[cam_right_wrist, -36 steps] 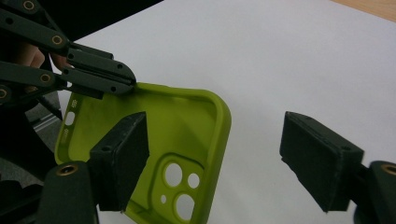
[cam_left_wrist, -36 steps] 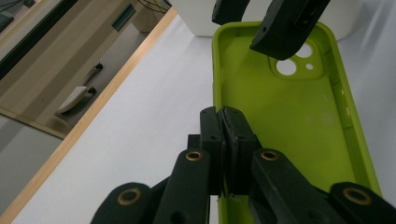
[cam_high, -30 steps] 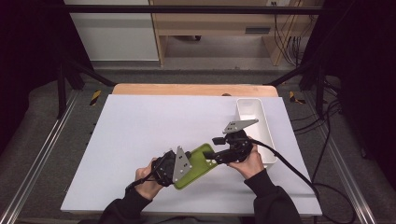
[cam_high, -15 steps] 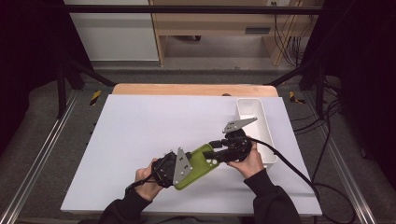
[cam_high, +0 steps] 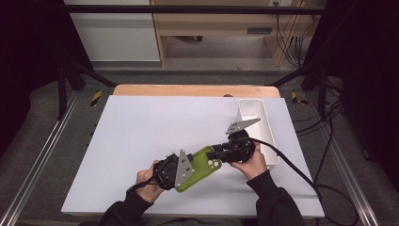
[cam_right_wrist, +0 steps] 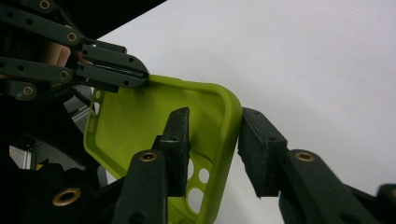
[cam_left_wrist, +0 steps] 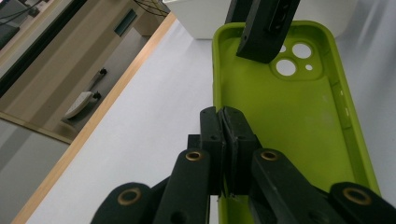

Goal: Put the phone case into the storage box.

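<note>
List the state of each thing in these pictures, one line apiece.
Phone case: empty, held off the table between both grippers.
Left gripper: shut on the case's edge.
Right gripper: jaws just closing, straddling the case's camera end, one pad not yet touching.
White bin: upright on the table, looks empty.

Black hand-held gripper (cam_high: 217, 153) with grey plate, black sleeves (cam_high: 275, 203).

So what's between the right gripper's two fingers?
The green phone case's rim, near its camera holes. The right gripper's fingers have just been closing around it, in the right gripper view.
</note>
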